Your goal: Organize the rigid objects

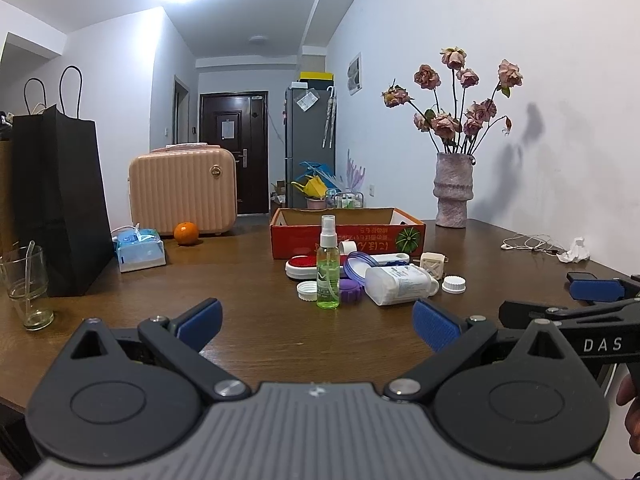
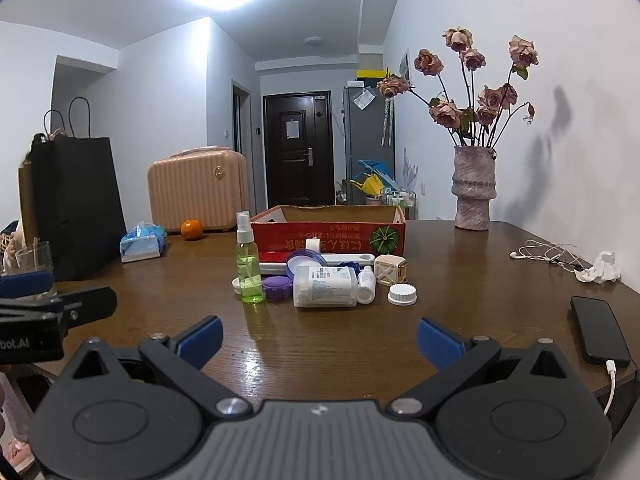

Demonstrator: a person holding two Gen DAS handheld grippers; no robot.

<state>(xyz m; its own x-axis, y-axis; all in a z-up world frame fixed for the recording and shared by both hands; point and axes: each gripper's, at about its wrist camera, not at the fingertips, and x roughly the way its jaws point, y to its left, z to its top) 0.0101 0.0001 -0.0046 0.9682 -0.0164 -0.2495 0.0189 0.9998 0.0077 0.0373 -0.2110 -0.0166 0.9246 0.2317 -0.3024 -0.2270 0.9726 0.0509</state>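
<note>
- Right, both tools hang low over the table (image 1: 248, 280), nothing in either: left gripper (image 1: 316, 322) has its blue pads spread wide, right gripper (image 2: 318, 338) the same, jaws well apart.
- Just ahead of them sits the clutter: a green spray bottle (image 1: 328, 276) standing upright, a big white bottle (image 1: 400, 284) lying on its side beside it, a purple lid (image 1: 351, 289) between the two, white caps (image 1: 454, 284) at the edges.
- Behind that, a red pad (image 1: 306, 264), a cream cube (image 1: 432, 265) and a long white case (image 1: 394, 258), all bunched near the red box (image 1: 348, 236).
- The box looks like the likely home for this lot, and what shows of its inside holds nothing I can make out, so I'd call the job barely begun: every loose piece is on the wood, none gripped.
- Further out: orange (image 1: 186, 233), tissue pack (image 1: 140, 250), black bag (image 1: 60, 204), vase (image 1: 451, 190), earphones (image 1: 528, 243).
- View differences: the left camera alone catches the drinking glass (image 1: 26, 284) in full; the right camera alone shows the phone (image 2: 600, 330) on charge and a small white bottle (image 2: 366, 282) tucked behind the big one.
- Each camera also glimpses the other tool at its edge.
</note>
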